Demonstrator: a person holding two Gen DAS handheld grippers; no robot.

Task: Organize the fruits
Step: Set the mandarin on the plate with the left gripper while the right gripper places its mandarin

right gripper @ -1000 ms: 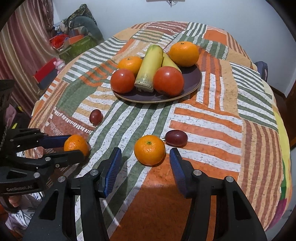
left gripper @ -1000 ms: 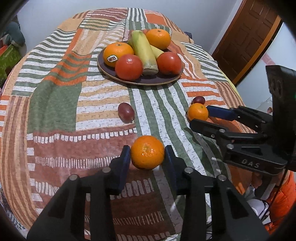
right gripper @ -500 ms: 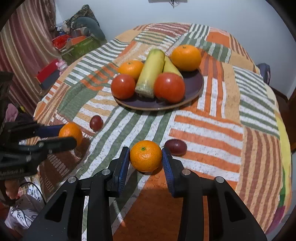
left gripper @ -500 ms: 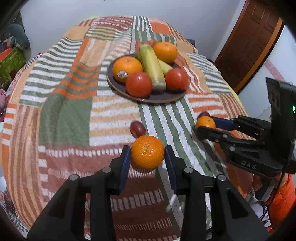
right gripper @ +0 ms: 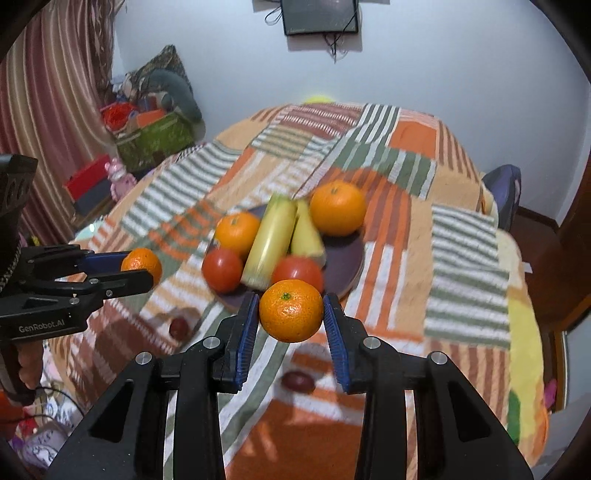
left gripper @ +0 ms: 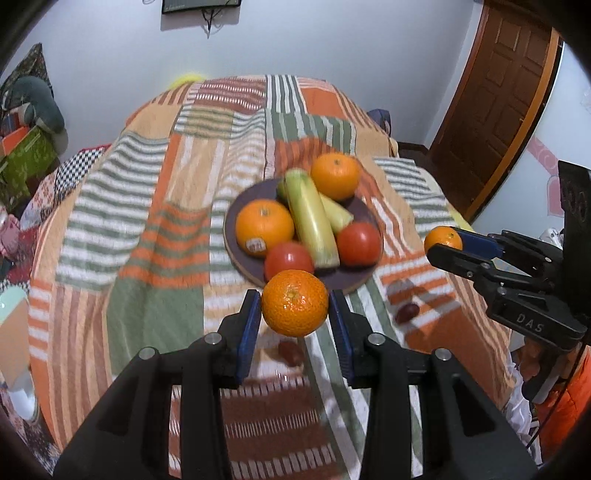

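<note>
My left gripper (left gripper: 294,317) has its blue-padded fingers (left gripper: 248,325) clamped on a mandarin (left gripper: 294,302), bright orange with pebbled skin and a small green stem scar, lifted clear of the worktop (left gripper: 155,236) and hanging in front of the near rim of the plate (left gripper: 232,240). My right gripper (right gripper: 291,325) grips a second mandarin (right gripper: 291,310) of the same look in the same way, also in the air just short of the plate. The dark round plate carries two larger oranges (left gripper: 264,226), one with a sticker, two red tomatoes (left gripper: 359,243) and pale yellow-green corn cobs (left gripper: 312,218) lying between them. Two small dark red fruits (left gripper: 406,312) lie on the cloth below the grippers, blurred. The worktop is round, covered by a patchwork cloth striped in orange, green, white and brown. Behind it is a pale wall with a small dark screen (right gripper: 319,16), a brown wooden door (left gripper: 502,92) to the right, and a striped curtain (right gripper: 48,103) and piled boxes to the left.
</note>
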